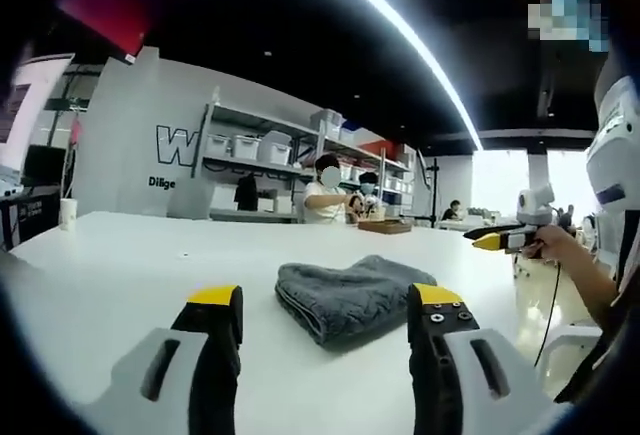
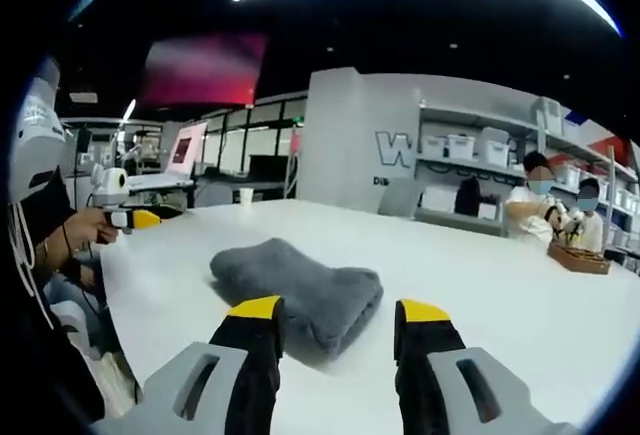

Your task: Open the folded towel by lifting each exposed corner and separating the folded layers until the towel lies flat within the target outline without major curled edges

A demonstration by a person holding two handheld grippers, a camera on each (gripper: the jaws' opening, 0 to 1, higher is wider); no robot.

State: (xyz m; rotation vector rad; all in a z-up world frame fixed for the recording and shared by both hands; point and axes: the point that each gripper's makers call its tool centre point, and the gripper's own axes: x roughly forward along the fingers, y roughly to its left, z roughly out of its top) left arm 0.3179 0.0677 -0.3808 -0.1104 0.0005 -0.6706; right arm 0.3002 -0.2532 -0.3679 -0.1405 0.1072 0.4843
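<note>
- Your left gripper [image 1: 325, 305] hangs low over the white table [image 1: 120, 265], jaws spread wide and holding nothing; yellow tips are visible on both jaws.
- In the left gripper view the grey towel [image 1: 350, 295] lies folded on the table, just ahead of the jaws and between their lines, nearer the right-hand jaw, which overlaps its edge in the picture. You cannot tell from this view whether the jaw touches it.
- Your right gripper [image 2: 340, 315] is likewise released, jaws apart, nothing in them.
- In the right gripper view the towel [image 2: 295, 290] sits just ahead of the jaws; its near folded edge falls between the two tips, with the bulk running off to the left and away.
- The towel is still in a thick folded stack, layers visible along its edge.
- No target outline can be made out on the table.
- A paper cup [image 2: 245, 195] stands on the far edge of the table, well apart from the towel.
- Two seated people [image 1: 330, 195] are at the shelving [image 1: 270, 145] beyond the table, beside a wooden tray [image 2: 578, 258].
</note>
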